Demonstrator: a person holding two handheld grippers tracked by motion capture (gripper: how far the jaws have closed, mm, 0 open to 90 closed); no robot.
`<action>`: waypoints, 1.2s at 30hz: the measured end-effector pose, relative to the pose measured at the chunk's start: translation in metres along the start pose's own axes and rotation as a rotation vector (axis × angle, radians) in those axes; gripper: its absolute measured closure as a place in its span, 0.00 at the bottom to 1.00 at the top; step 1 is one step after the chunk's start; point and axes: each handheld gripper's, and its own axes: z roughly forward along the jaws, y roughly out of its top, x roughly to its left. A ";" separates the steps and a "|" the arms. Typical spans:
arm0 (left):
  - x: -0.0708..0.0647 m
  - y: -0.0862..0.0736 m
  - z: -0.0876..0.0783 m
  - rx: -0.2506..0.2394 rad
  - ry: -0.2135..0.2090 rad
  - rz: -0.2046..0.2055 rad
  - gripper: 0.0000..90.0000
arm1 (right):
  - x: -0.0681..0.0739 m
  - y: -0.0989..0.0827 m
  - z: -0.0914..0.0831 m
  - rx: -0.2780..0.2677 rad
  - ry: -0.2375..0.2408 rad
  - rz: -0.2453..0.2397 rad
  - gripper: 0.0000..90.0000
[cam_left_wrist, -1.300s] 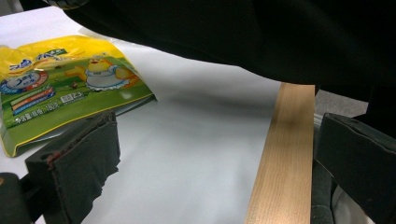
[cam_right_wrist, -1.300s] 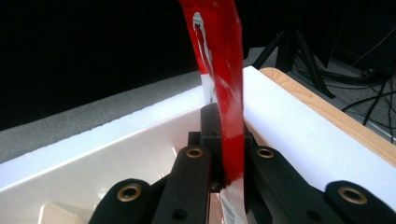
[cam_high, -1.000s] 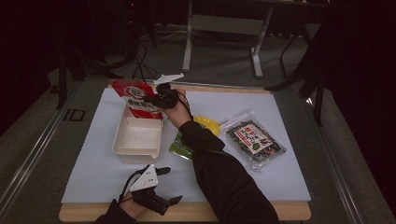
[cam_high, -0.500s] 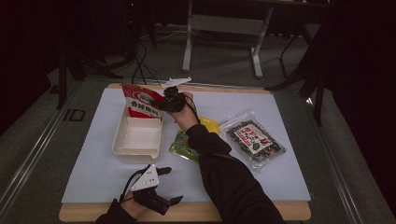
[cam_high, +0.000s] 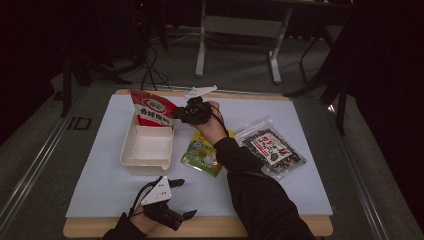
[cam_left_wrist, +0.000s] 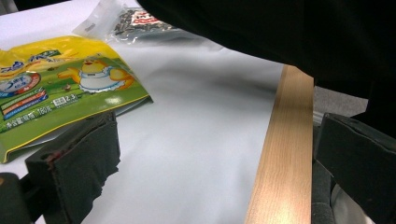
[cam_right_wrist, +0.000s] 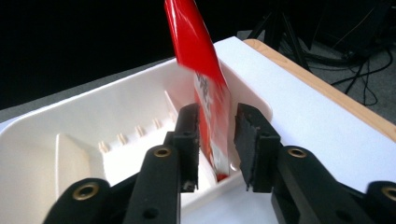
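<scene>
At the table's far edge the right gripper (cam_right_wrist: 215, 140), jaws just easing apart around the red packet (cam_high: 152, 111), leaves it propped upright in the tray (cam_high: 145, 152), while the left gripper (cam_high: 165, 200) idles wide open by the near edge.

Glossy red snack packet (cam_high: 152, 109) with white label: stands upright, slightly tilted, bottom edge inside far end of white plastic compartment tray (cam_high: 145, 152). Tray rests flat on table.

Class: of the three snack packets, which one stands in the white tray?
The red packet, upright at the tray's far end; the yellow-green and clear seaweed packets lie flat on the table.
</scene>
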 end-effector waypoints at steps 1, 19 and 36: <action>0.000 0.000 0.000 -0.003 -0.001 -0.004 0.01 | -0.001 -0.002 -0.003 0.000 0.005 0.005 0.77; 0.000 0.000 0.002 -0.005 -0.011 -0.007 0.01 | -0.017 -0.040 -0.066 0.007 -0.071 -0.003 0.71; 0.004 -0.002 0.005 -0.021 -0.008 -0.026 0.01 | -0.058 -0.089 -0.159 -0.003 -0.229 0.050 0.78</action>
